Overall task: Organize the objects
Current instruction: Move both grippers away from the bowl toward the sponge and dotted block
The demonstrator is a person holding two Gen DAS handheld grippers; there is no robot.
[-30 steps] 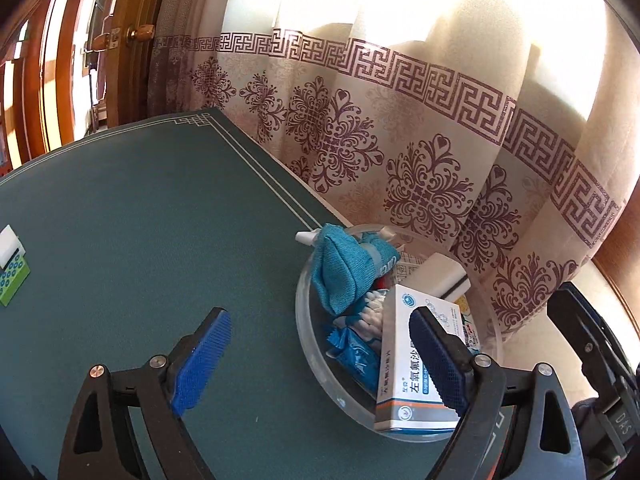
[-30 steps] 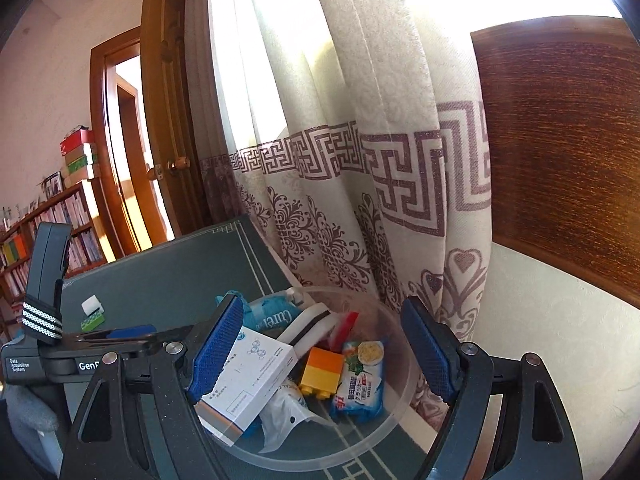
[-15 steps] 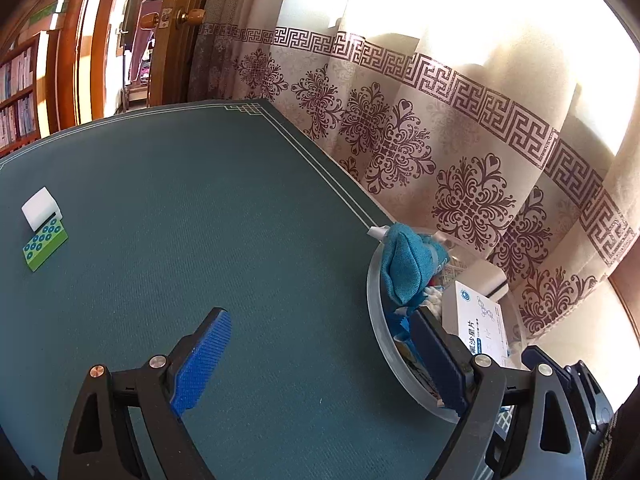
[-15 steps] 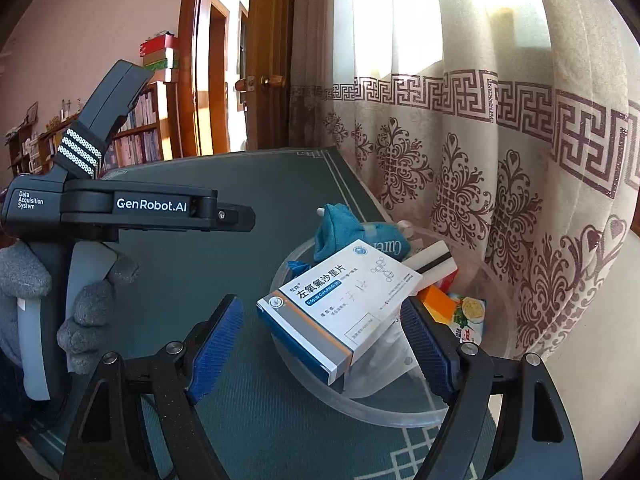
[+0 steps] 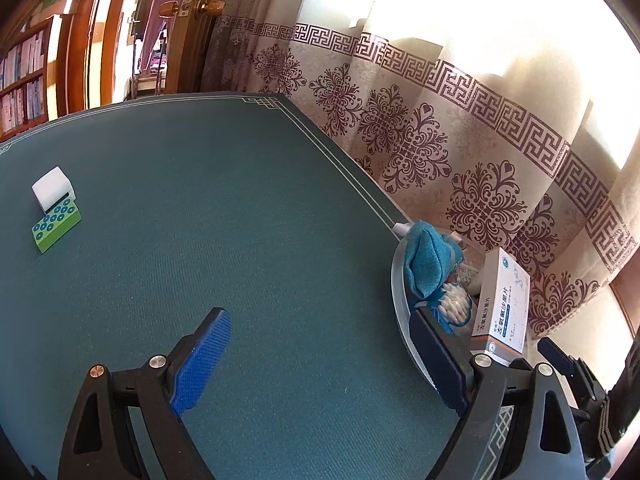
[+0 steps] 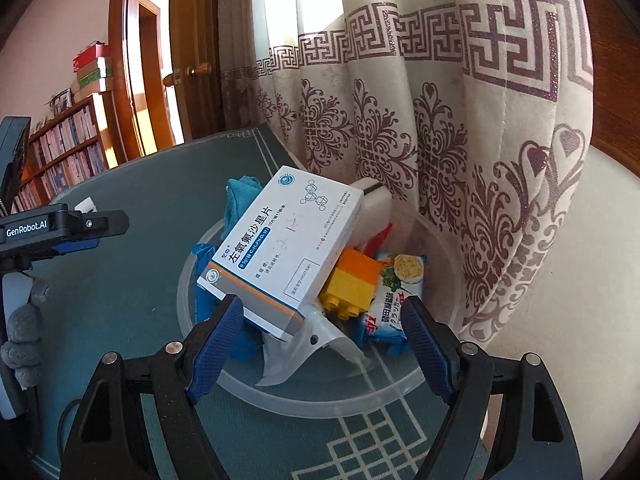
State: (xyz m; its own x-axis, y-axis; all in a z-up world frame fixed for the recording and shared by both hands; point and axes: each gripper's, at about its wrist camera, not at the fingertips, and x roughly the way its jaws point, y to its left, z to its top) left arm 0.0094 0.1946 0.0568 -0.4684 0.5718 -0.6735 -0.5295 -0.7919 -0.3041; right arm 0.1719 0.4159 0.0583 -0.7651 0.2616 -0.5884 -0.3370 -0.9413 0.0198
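— Where's the medicine box (image 6: 286, 246)?

— On top of the heap in the clear bowl (image 6: 320, 398), at the table's (image 5: 200, 248) curtain-side edge near the corner by your right hand. White, blue Chinese print, tilted on the teal cloth (image 6: 240, 200) and the orange-and-yellow brick (image 6: 354, 280); a snack packet (image 6: 394, 300) with Japanese lettering lies beside them.

— My grippers?

— Your right gripper (image 6: 322, 350) hangs at the bowl's near rim, fingers apart, the box's low end just between them, pads not pressing. Your left gripper (image 5: 320, 356), marked "GenRobot.AI" in the right view, is spread wide over bare cloth, its right finger at the bowl's rim.

— Room to move?

— Plenty: the left view shows open green table to the far corner, with only a white block (image 5: 54, 188) touching a green studded brick (image 5: 56, 226) near the left edge. Cotton swabs (image 5: 454, 306) show there too.
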